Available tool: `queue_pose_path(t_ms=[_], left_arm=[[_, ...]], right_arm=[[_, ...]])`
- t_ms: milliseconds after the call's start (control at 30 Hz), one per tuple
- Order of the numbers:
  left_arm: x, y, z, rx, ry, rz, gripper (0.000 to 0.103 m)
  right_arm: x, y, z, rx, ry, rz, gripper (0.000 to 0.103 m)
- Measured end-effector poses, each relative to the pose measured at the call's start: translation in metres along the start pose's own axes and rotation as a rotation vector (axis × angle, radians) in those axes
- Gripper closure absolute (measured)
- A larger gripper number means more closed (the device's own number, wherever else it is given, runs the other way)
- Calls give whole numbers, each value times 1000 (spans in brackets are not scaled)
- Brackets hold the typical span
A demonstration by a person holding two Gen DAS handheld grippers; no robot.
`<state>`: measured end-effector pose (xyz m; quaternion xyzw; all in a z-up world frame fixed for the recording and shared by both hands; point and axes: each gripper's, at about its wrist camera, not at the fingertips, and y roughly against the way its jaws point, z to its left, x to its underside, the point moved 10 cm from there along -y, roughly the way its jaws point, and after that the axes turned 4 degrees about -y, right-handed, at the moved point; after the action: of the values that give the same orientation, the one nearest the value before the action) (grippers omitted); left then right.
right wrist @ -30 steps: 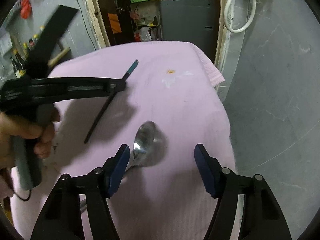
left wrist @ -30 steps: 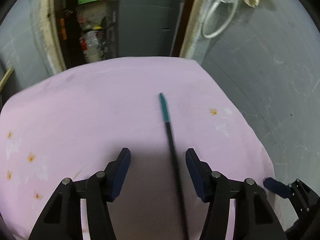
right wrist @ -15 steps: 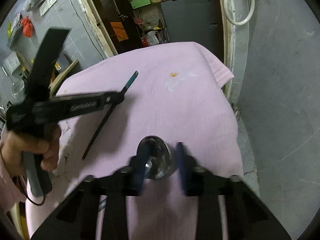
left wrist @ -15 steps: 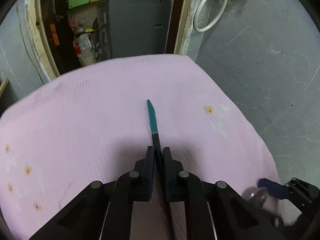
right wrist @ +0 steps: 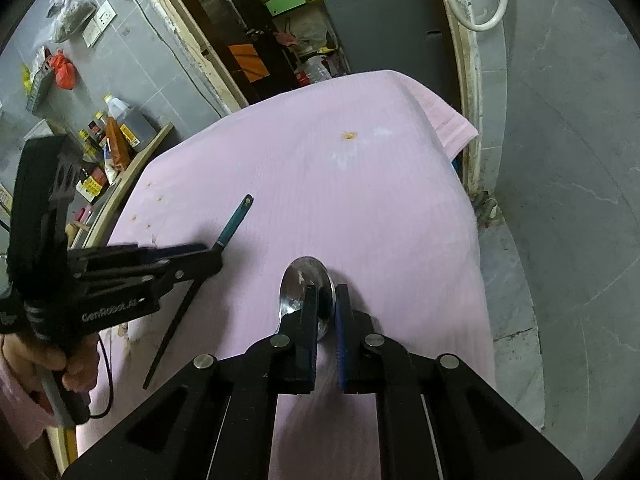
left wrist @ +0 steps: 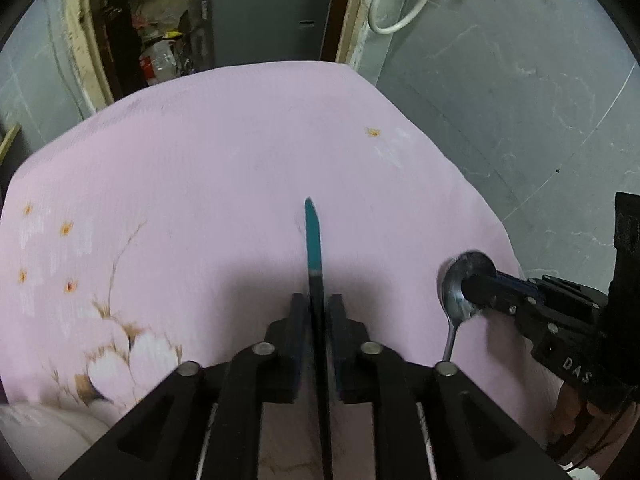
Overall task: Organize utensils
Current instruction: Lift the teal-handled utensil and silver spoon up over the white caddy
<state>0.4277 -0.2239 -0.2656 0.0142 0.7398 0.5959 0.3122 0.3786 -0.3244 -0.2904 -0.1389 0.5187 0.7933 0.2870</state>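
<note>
My left gripper [left wrist: 317, 305] is shut on a long black utensil with a teal end [left wrist: 312, 236], which points forward over the pink cloth [left wrist: 200, 168]. It also shows in the right wrist view [right wrist: 232, 224], held by the left gripper [right wrist: 212, 258] a little above the cloth. My right gripper [right wrist: 324, 294] is shut on the bowl of a metal spoon [right wrist: 298, 284]. In the left wrist view the spoon [left wrist: 460, 292] hangs from the right gripper [left wrist: 478, 288], handle pointing down toward me.
The pink flowered cloth [right wrist: 360, 184] covers a table; its right edge drops to a grey tiled floor [right wrist: 568, 200]. A dark cabinet [left wrist: 264, 16] stands behind. A shelf with bottles [right wrist: 116, 132] is at the far left.
Both grippers went from open to shut, the left on the black utensil and the right on the spoon bowl. Both utensils are now lifted off the cloth.
</note>
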Motion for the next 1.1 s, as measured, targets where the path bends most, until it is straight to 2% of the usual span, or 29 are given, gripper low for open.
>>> queue_pose_path(t_ms=[33, 67, 100, 200, 233, 300, 333, 367, 500, 533, 700, 833, 967, 1100], left_arm=[[-5, -2, 1, -7, -5, 0, 77], [-9, -3, 1, -15, -8, -2, 67], [-15, -6, 1, -20, -12, -4, 65], [-24, -12, 1, -35, -34, 4, 65], [-28, -14, 1, -43, -47, 10, 66], [-31, -17, 2, -77, -69, 16, 79], [-33, -17, 3, -84, -77, 18, 83], [-35, -17, 3, -73, -70, 21, 93], [-37, -15, 10, -35, -1, 28, 95], [-36, -11, 11, -25, 21, 14, 95], [-32, 41, 7, 19, 78, -161, 95], [-19, 90, 2, 1, 85, -271, 95], [5, 124, -4, -16, 89, -339, 95], [30, 150, -8, -39, 83, -371, 95]], right_arm=[[-1, 0, 0, -5, 3, 3, 95], [-1, 0, 0, -8, 7, 5, 95], [-2, -1, 0, -11, 11, 7, 95], [-4, -3, 0, -24, 21, 21, 94], [-5, -4, 1, -23, 26, 22, 94], [-8, -7, 5, -21, 36, 31, 94], [-8, -7, 6, -20, 44, 35, 94], [-9, -8, 8, -14, 53, 40, 94], [-14, 7, 13, -29, 48, 15, 98], [-14, 14, 15, -27, 58, -1, 98], [-15, 61, 32, 11, 128, -114, 98], [-12, 95, 49, 60, 189, -192, 98], [-4, 125, 68, 116, 268, -263, 98], [3, 153, 89, 155, 332, -308, 98]])
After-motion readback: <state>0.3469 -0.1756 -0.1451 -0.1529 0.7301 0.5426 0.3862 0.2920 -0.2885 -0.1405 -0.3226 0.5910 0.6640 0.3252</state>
